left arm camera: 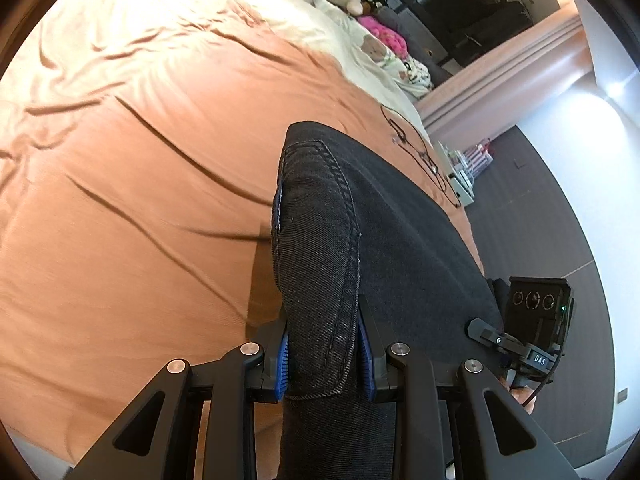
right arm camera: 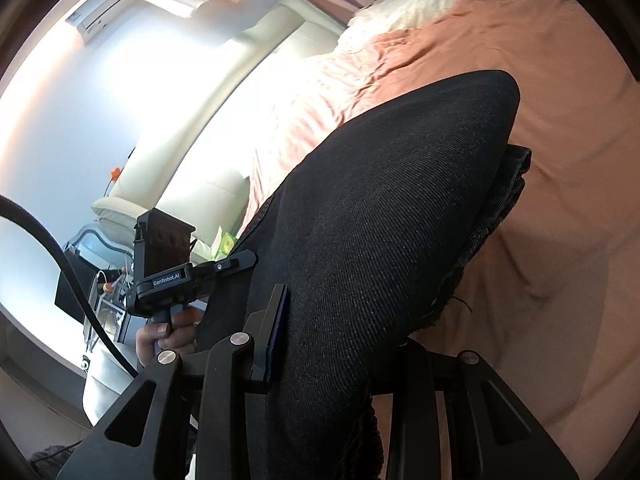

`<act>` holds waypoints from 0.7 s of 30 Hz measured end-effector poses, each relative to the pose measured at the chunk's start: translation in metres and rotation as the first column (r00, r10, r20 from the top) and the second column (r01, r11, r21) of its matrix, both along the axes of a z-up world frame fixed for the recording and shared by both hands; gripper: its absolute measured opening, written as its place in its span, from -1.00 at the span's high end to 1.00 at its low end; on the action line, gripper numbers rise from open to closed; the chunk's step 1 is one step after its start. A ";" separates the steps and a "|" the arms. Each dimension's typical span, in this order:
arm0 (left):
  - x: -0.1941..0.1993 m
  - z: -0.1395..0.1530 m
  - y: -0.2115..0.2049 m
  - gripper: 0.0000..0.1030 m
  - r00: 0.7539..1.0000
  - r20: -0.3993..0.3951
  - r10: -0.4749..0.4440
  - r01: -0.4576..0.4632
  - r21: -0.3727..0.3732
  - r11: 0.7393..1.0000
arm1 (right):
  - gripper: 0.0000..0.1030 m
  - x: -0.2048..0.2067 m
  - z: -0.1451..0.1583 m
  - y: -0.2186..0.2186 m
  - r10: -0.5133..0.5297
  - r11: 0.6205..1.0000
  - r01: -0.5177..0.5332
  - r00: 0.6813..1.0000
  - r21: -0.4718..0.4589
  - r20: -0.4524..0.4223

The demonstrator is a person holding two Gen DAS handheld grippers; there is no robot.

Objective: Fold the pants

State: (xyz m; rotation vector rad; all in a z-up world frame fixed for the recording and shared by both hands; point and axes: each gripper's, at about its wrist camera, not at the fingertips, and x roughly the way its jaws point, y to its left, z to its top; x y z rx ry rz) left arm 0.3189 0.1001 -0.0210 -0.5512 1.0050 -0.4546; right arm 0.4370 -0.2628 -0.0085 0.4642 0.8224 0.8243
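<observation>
One pair of black pants (left arm camera: 320, 240) is stretching lengthwise ahead of two grippers, left gripper (left arm camera: 324, 356) and right gripper (right arm camera: 336, 344) each clamping it between closed jaws.

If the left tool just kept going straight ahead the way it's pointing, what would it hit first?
The dark pants it already grips lie right ahead; beyond them probably the orange bedsheet, though depth is unclear.

We read two labels. In the left wrist view, white letters "DAS" stand on a small black block on the right gripper (left arm camera: 486, 334), below its camera housing; the block sits at an angle, so there may be more to it. In the right wrist view, "GenRobot.AI" stands in white on the left gripper (right arm camera: 236, 262).
</observation>
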 end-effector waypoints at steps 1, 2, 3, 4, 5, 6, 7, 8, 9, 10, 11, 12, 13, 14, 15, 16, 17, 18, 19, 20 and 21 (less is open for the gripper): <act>-0.001 0.001 0.007 0.43 1.000 0.006 0.005 -0.005 0.003 1.000 | 0.45 0.002 -0.001 0.004 0.008 1.000 -0.008 1.000 -0.001 0.004; -0.004 0.002 0.016 0.43 1.000 0.011 0.012 -0.012 0.005 1.000 | 0.45 0.004 -0.002 0.010 0.017 1.000 -0.017 1.000 -0.004 0.010; -0.006 0.003 0.027 0.43 1.000 0.018 0.021 -0.021 0.004 1.000 | 0.45 0.005 -0.002 0.017 0.029 1.000 -0.029 0.999 -0.005 0.016; -0.008 0.003 0.036 0.43 0.999 0.023 0.029 -0.029 0.001 1.000 | 0.45 0.007 -0.003 0.025 0.041 0.999 -0.041 0.999 -0.007 0.023; -0.009 0.002 0.044 0.43 0.999 0.026 0.037 -0.037 -0.003 0.999 | 0.45 0.009 -0.004 0.032 0.053 0.999 -0.052 0.998 -0.008 0.026; -0.012 0.001 0.053 0.43 0.999 0.026 0.048 -0.048 -0.007 0.999 | 0.45 0.011 -0.006 0.038 0.061 0.998 -0.061 0.998 -0.008 0.026; -0.015 -0.001 0.066 0.43 0.998 0.027 0.062 -0.062 -0.010 0.998 | 0.45 0.013 -0.008 0.046 0.073 0.997 -0.073 0.997 -0.010 0.026; -0.017 -0.002 0.074 0.43 0.997 0.027 0.072 -0.072 -0.011 0.997 | 0.45 0.014 -0.008 0.052 0.082 0.997 -0.082 0.996 -0.013 0.027; -0.021 -0.005 0.086 0.43 0.996 0.027 0.086 -0.085 -0.011 0.996 | 0.45 0.015 -0.011 0.062 0.093 0.995 -0.093 0.995 -0.019 0.028; -0.025 -0.008 0.096 0.43 0.995 0.026 0.098 -0.097 -0.012 0.995 | 0.45 0.016 -0.012 0.070 0.104 0.994 -0.103 0.994 -0.025 0.030; -0.027 -0.008 0.102 0.43 0.994 0.025 0.108 -0.108 -0.012 0.994 | 0.45 0.017 -0.014 0.078 0.115 0.993 -0.114 0.993 -0.032 0.030; -0.032 -0.011 0.113 0.43 0.992 0.024 0.122 -0.122 -0.012 0.992 | 0.45 0.017 -0.017 0.087 0.127 0.991 -0.126 0.992 -0.037 0.029; -0.034 -0.013 0.121 0.43 0.991 0.023 0.134 -0.134 -0.012 0.991 | 0.45 0.018 -0.020 0.096 0.139 0.990 -0.138 0.990 -0.043 0.028; -0.039 -0.016 0.131 0.43 0.988 0.023 0.150 -0.149 -0.013 0.989 | 0.45 0.018 -0.024 0.105 0.153 0.987 -0.151 0.988 -0.048 0.026; -0.044 -0.018 0.143 0.43 0.986 0.021 0.167 -0.167 -0.015 0.986 | 0.45 0.018 -0.027 0.115 0.167 0.985 -0.166 0.986 -0.052 0.022; -0.047 -0.020 0.151 0.43 0.984 0.019 0.178 -0.177 -0.014 0.984 | 0.45 0.019 -0.031 0.124 0.181 0.982 -0.179 0.983 -0.054 0.017; -0.051 -0.023 0.163 0.43 0.982 0.017 0.190 -0.190 -0.013 0.982 | 0.45 0.020 -0.034 0.130 0.190 0.980 -0.189 0.982 -0.056 0.014; -0.055 -0.026 0.174 0.43 0.979 0.011 0.205 -0.205 -0.012 0.979 | 0.45 0.020 -0.037 0.140 0.202 0.978 -0.201 0.979 -0.062 0.010; -0.056 -0.028 0.181 0.43 0.976 0.006 0.216 -0.216 -0.010 0.976 | 0.45 0.022 -0.040 0.148 0.215 0.975 -0.214 0.977 -0.067 0.006; -0.059 -0.030 0.191 0.43 0.974 0.002 0.228 -0.228 -0.006 0.974 | 0.45 0.023 -0.043 0.158 0.228 0.971 -0.227 0.974 -0.072 0.003; -0.061 -0.031 0.200 0.43 0.972 0.000 0.236 -0.236 0.002 0.972 | 0.45 0.024 -0.046 0.167 0.240 0.968 -0.239 0.971 -0.074 -0.002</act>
